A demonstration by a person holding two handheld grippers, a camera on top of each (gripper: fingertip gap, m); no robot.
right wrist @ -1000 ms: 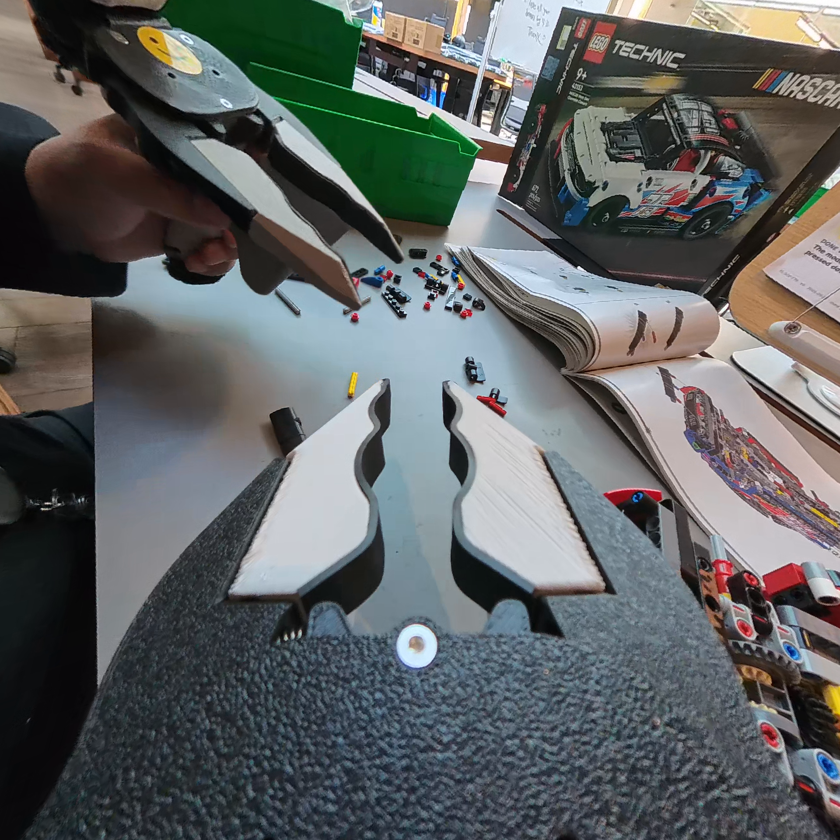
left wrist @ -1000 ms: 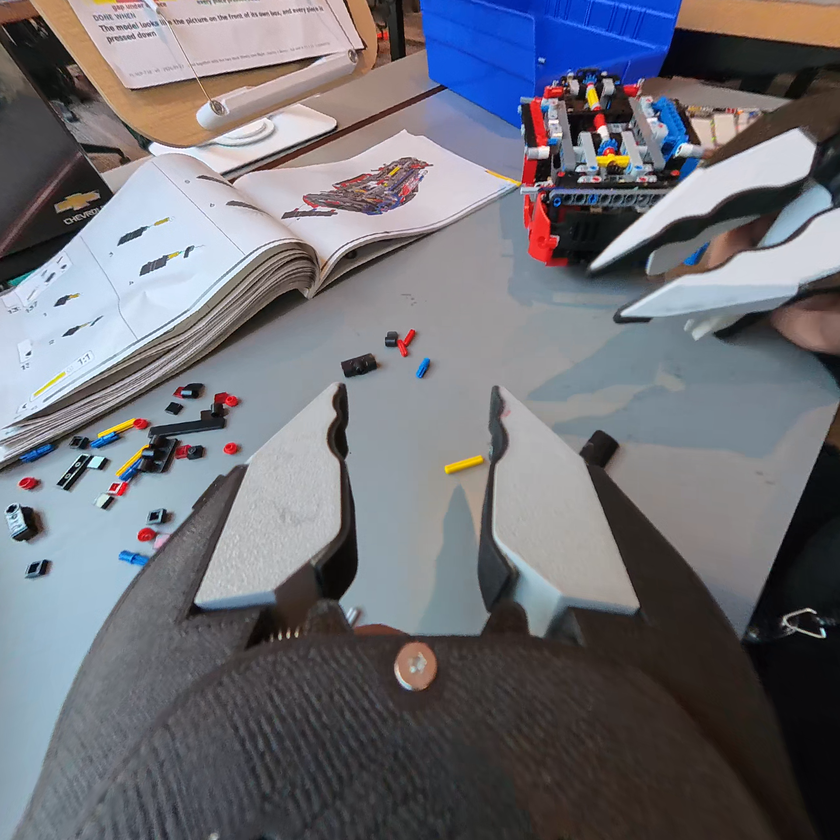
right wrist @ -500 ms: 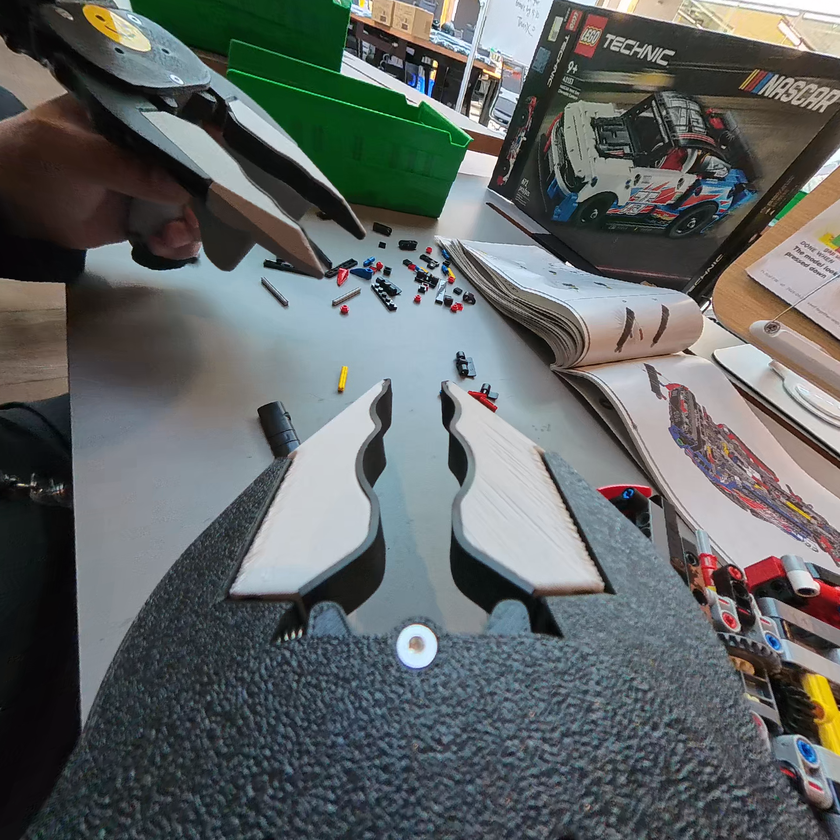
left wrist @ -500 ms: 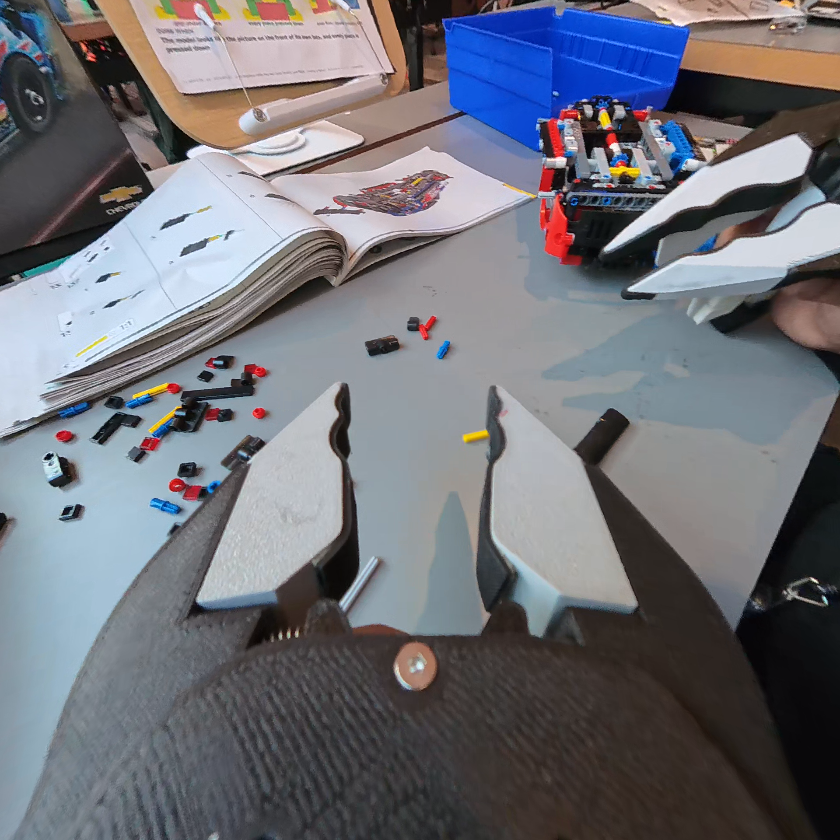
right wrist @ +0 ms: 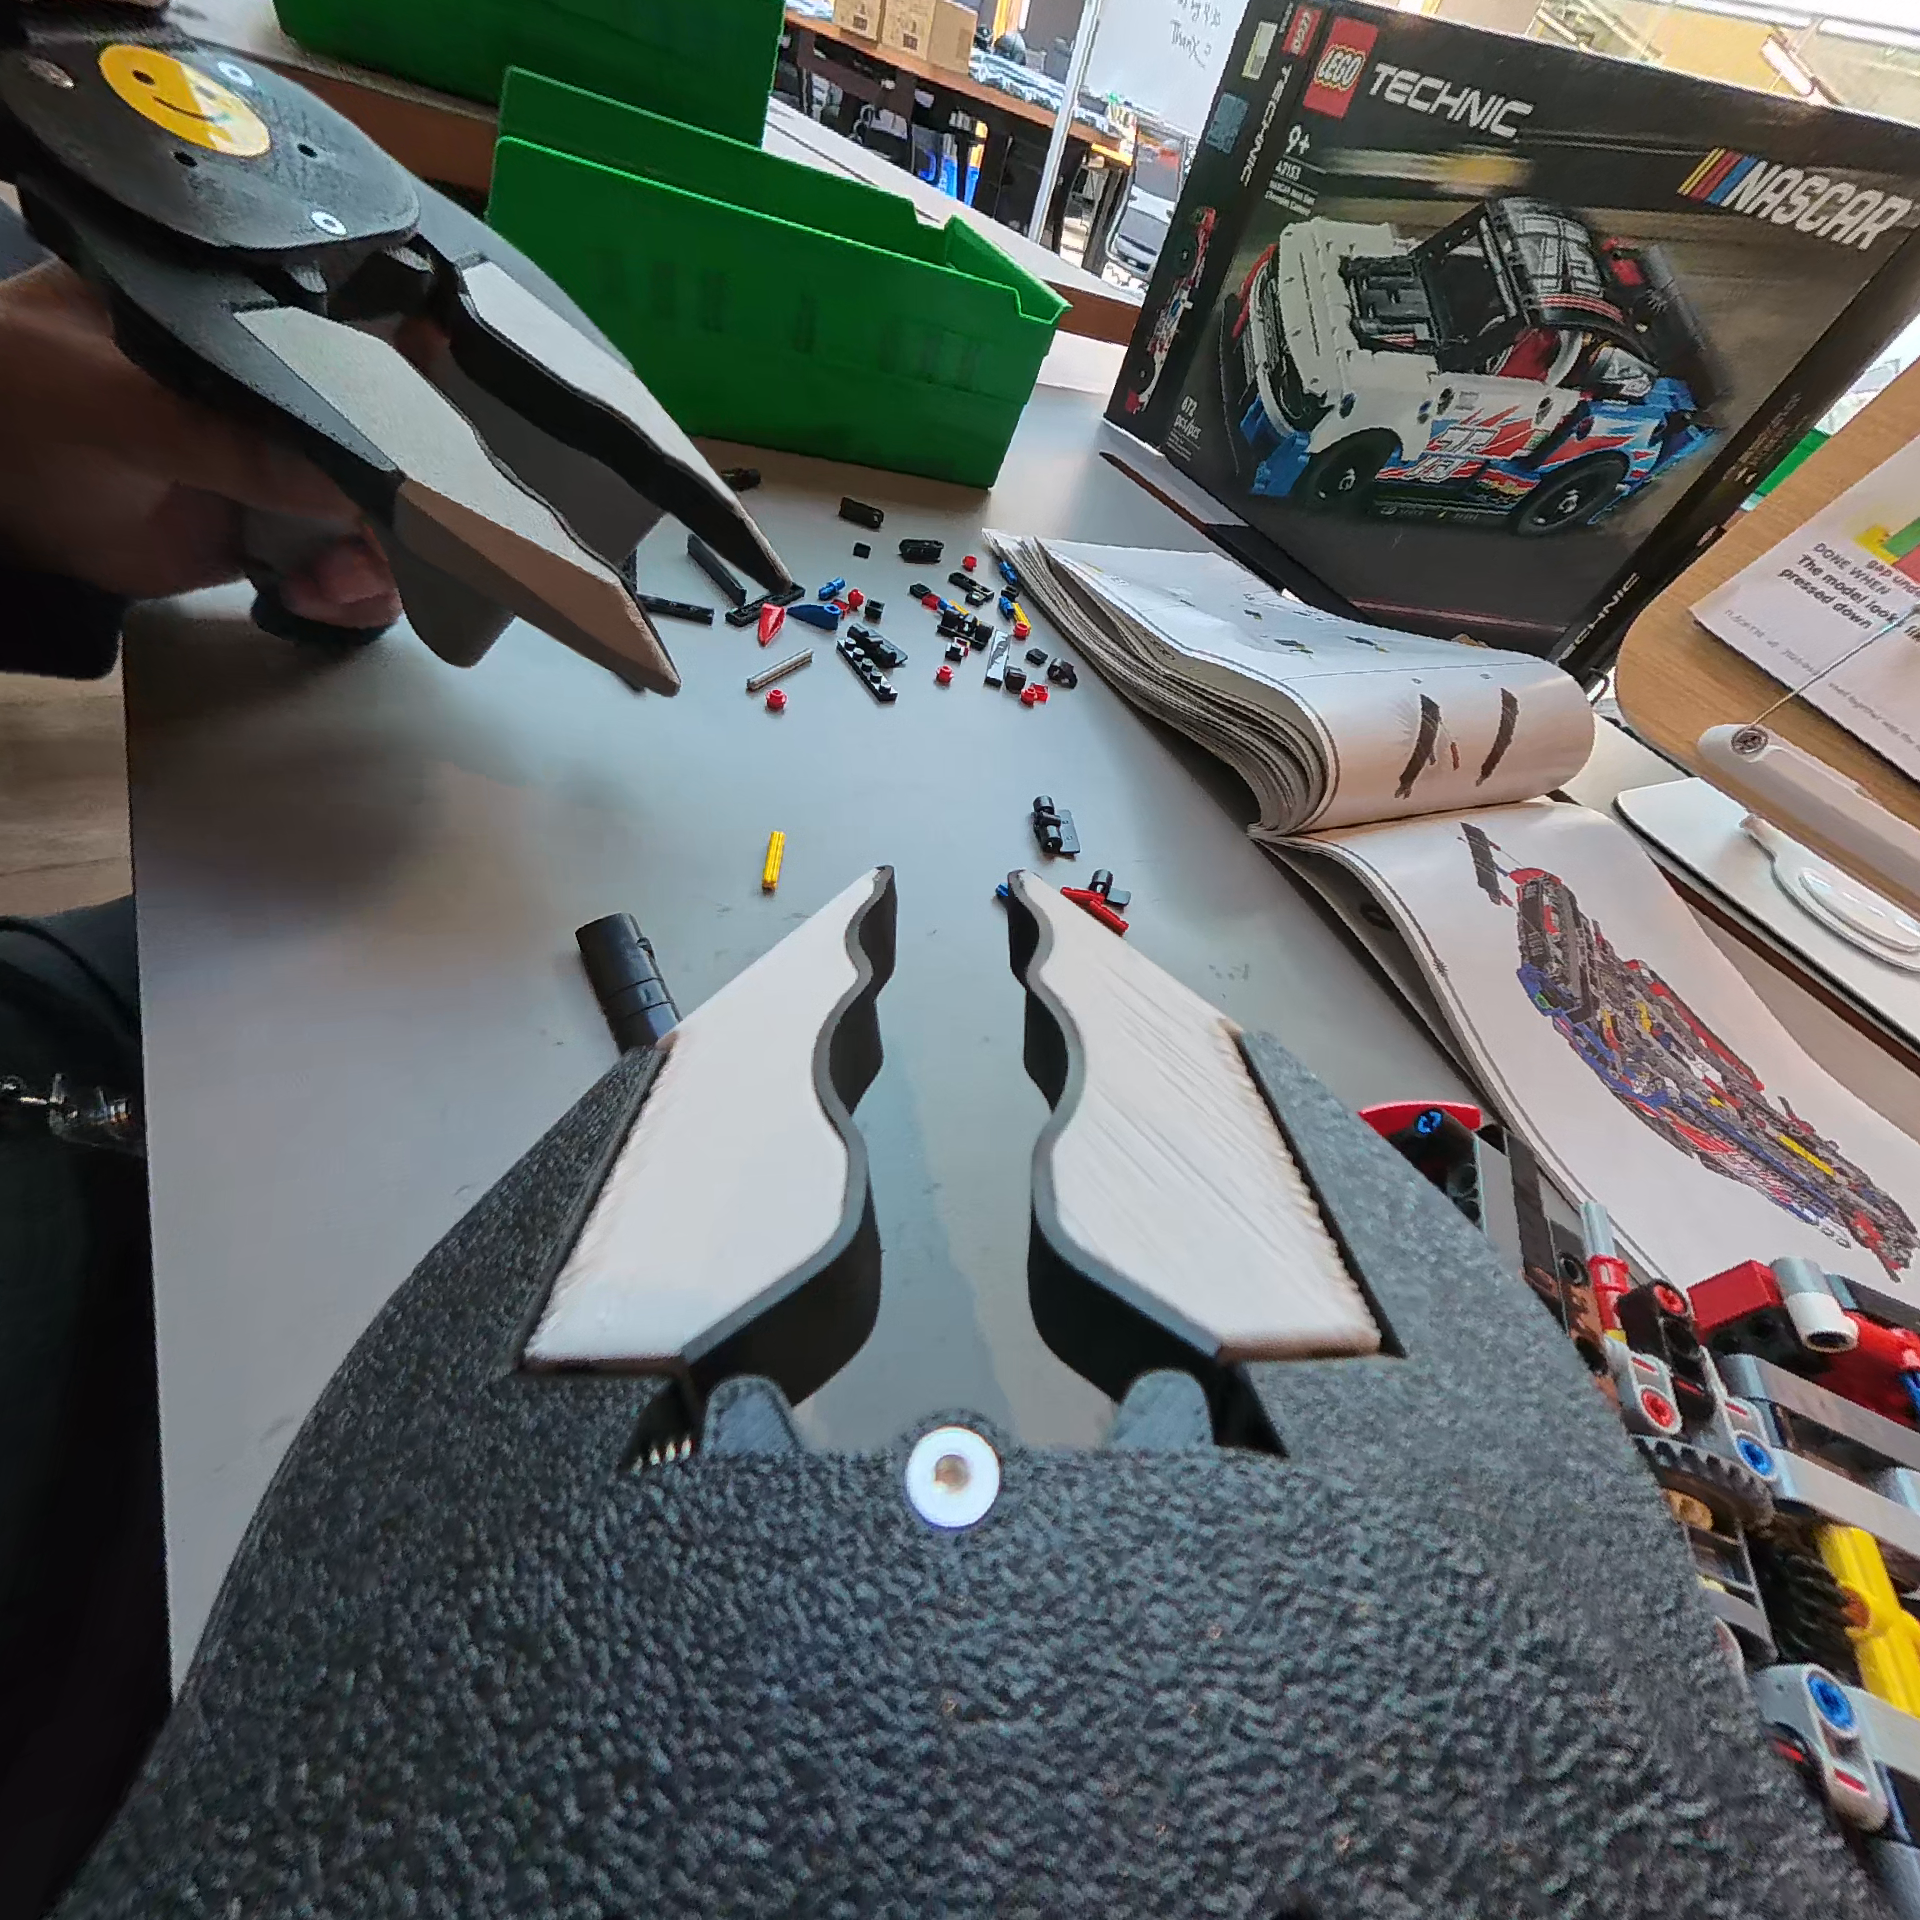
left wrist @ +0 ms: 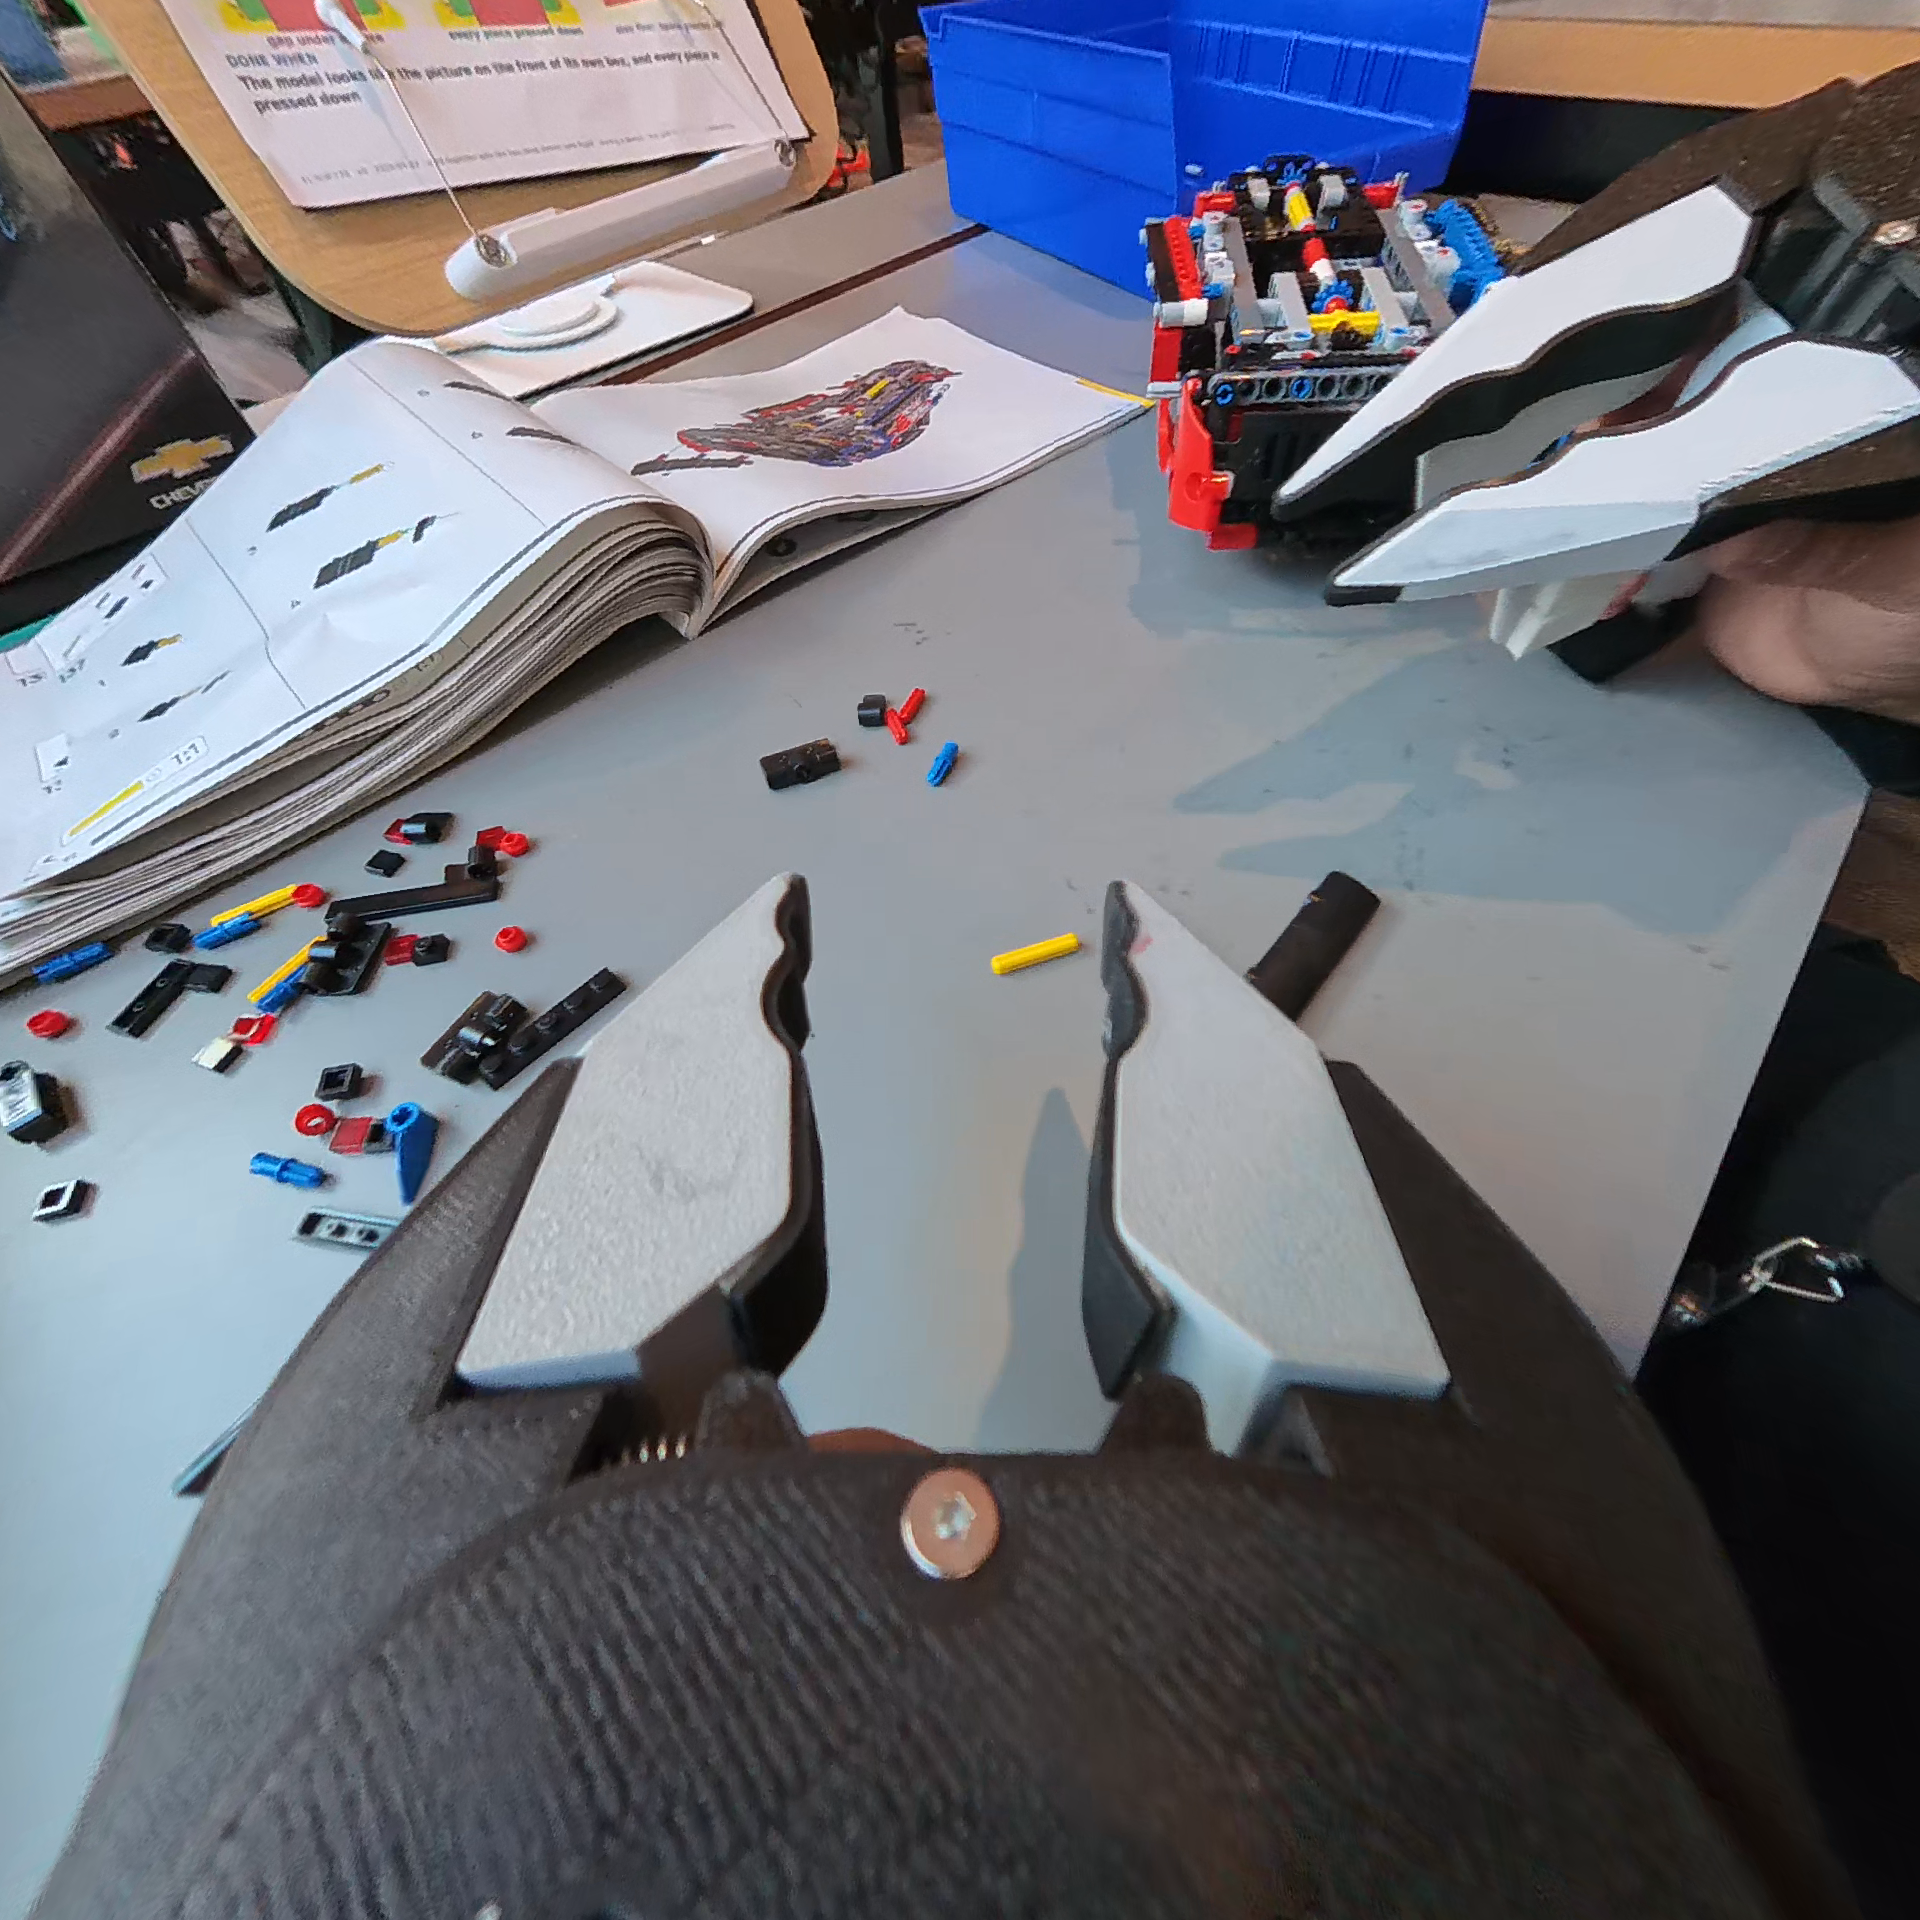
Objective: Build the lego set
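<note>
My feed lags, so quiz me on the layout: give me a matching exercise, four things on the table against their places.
Things:
1. yellow pin
2. manual
3. car model
4. black tube

Places:
A. in front of the blue bin
B. just ahead of the left gripper, between its tips
C. open, beside the loose parts
D. by the table's near edge

Pairs: 1-B, 2-C, 3-A, 4-D

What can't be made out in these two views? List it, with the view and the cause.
- Black cylinder: its near end is hidden behind the left gripper in the left wrist view.
- Partly built model: cut off by the right edge in the right wrist view; the right gripper covers its side in the left wrist view.
- Loose pieces near the instruction booklet: too small to identify individually.
</note>
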